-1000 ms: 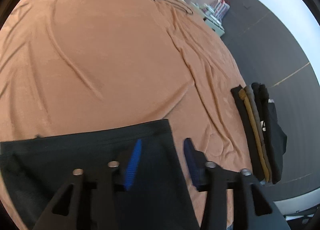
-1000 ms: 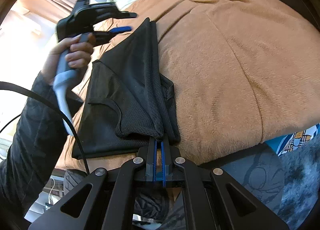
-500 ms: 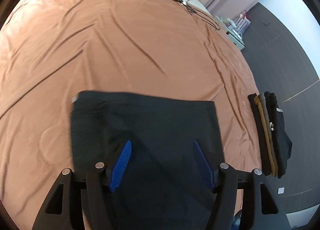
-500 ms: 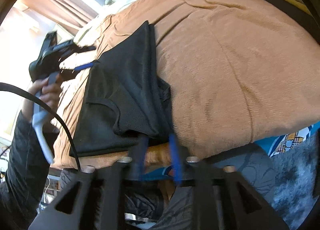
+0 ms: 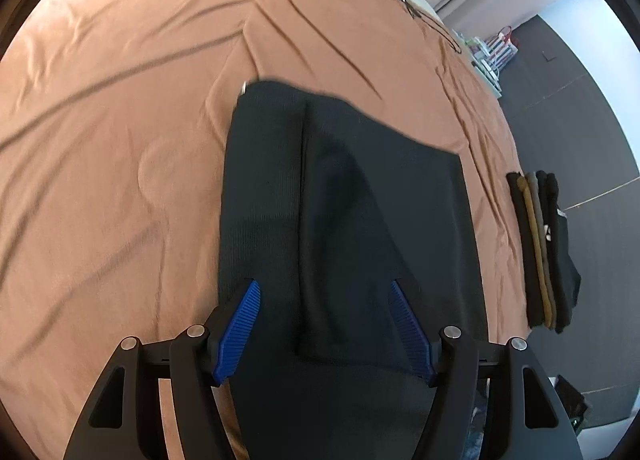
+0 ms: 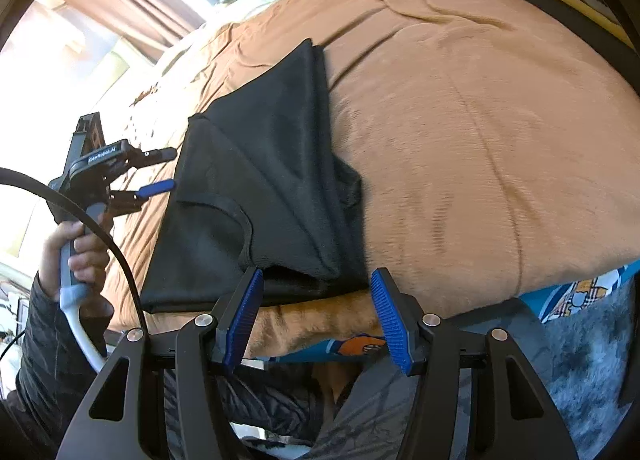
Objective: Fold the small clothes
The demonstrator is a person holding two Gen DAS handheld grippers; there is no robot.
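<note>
The right gripper (image 6: 316, 314) is hovering at the near edge of the bed (image 6: 480, 131), its jaws standing wide apart with nothing between them, just before the folded edge of the black garment (image 6: 272, 187). The left gripper (image 5: 325, 330) is hanging over the same garment (image 5: 344, 227), its jaws also spread apart and empty. The garment is lying folded on the brown blanket (image 5: 120, 107). Further to the side, a stack of folded clothes (image 5: 542, 248) is resting near the bed's edge.
</note>
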